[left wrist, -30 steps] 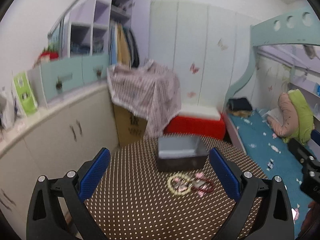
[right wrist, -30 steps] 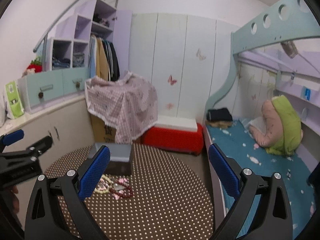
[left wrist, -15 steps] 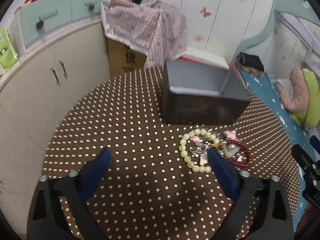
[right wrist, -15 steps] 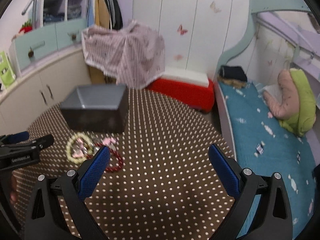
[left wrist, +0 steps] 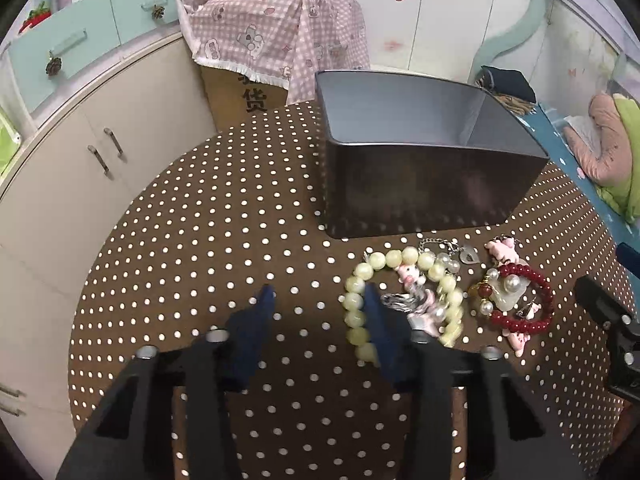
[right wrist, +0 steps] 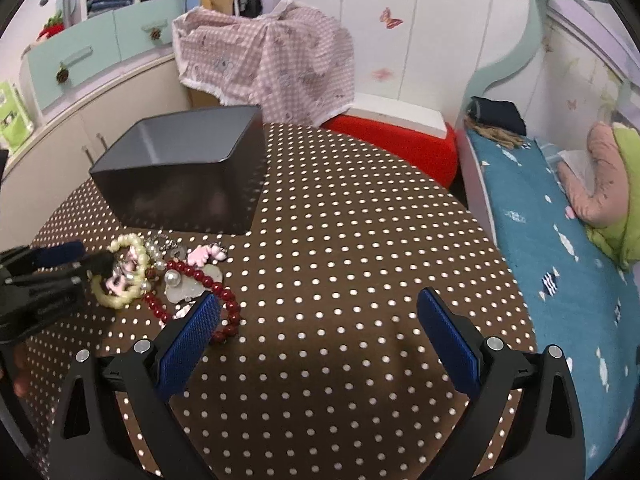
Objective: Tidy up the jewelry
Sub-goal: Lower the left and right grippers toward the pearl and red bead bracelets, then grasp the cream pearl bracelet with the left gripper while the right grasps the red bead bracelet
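- On the dotted surface (left wrist: pixel 200 240), the pale green bead bracelet (left wrist: pixel 362 280) lies at 6 o'clock of the dark box (left wrist: pixel 424 188).
- Left gripper (left wrist: pixel 318 304): released, one finger inside the bracelet's ring.
- Right gripper (right wrist: pixel 320 312): released, holding nothing, beside the red bead bracelet (right wrist: pixel 192 276).

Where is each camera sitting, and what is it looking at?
Left wrist view: rides the left hand-held gripper, looking down its blue fingers at the pale green bead bracelet and dark grey open box.
Right wrist view: rides the right hand-held gripper, open over the brown polka-dot tablecloth; the left gripper shows at its left edge.
Both show the box, bracelets including the red bead bracelet, and tablecloth.
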`<act>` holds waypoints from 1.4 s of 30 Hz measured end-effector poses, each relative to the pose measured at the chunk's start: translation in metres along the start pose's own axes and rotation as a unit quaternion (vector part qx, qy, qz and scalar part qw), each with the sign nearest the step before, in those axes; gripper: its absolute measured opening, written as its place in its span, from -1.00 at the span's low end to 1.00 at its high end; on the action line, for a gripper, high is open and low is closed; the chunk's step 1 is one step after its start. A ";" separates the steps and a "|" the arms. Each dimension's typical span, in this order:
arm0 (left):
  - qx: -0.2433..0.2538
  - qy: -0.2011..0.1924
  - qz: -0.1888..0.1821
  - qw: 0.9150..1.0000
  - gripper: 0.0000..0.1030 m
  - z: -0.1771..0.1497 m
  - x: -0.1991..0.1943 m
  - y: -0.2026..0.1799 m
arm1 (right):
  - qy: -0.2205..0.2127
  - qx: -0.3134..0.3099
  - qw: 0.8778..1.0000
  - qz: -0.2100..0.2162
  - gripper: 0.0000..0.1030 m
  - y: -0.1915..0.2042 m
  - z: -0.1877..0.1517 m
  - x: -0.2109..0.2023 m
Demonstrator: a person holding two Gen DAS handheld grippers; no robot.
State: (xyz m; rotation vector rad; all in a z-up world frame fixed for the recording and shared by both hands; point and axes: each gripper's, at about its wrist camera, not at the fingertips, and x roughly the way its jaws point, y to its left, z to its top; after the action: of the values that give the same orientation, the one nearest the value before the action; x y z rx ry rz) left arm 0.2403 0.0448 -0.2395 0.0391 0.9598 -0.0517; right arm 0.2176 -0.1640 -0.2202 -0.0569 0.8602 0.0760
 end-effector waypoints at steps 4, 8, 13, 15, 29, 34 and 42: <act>0.007 -0.005 -0.001 1.000 -0.85 -0.001 -0.003 0.007 | 0.016 -0.019 1.000 0.014 0.84 0.011 0.000 0.012; -0.003 -0.005 -0.029 1.000 -0.85 -0.003 -0.007 0.014 | 0.034 -0.027 0.998 0.033 0.20 0.018 -0.002 0.023; -0.010 -0.017 -0.073 0.997 -0.85 -0.002 -0.021 0.019 | 0.045 -0.031 0.997 0.056 -0.03 0.020 -0.007 0.032; -0.010 -0.024 -0.094 0.995 -0.85 -0.001 -0.029 0.018 | 0.046 -0.040 0.996 0.070 -0.46 0.023 -0.009 0.033; 0.010 -0.085 -0.221 0.972 -0.85 0.032 -0.099 0.010 | -0.024 -0.049 0.989 0.135 -0.84 0.028 0.018 -0.028; 0.024 -0.112 -0.238 0.964 -0.85 0.064 -0.119 0.004 | -0.073 -0.056 0.986 0.135 -0.84 0.026 0.057 -0.065; 0.033 -0.104 -0.226 0.968 -0.85 0.114 -0.101 -0.009 | -0.102 -0.039 0.984 0.139 -0.84 0.033 0.118 -0.059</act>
State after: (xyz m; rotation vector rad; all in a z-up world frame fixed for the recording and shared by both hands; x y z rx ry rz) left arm 0.2753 0.0324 -0.0910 -0.1232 0.7417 -0.4992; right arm 0.2654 -0.1245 -0.0994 -0.0018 0.6555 0.3727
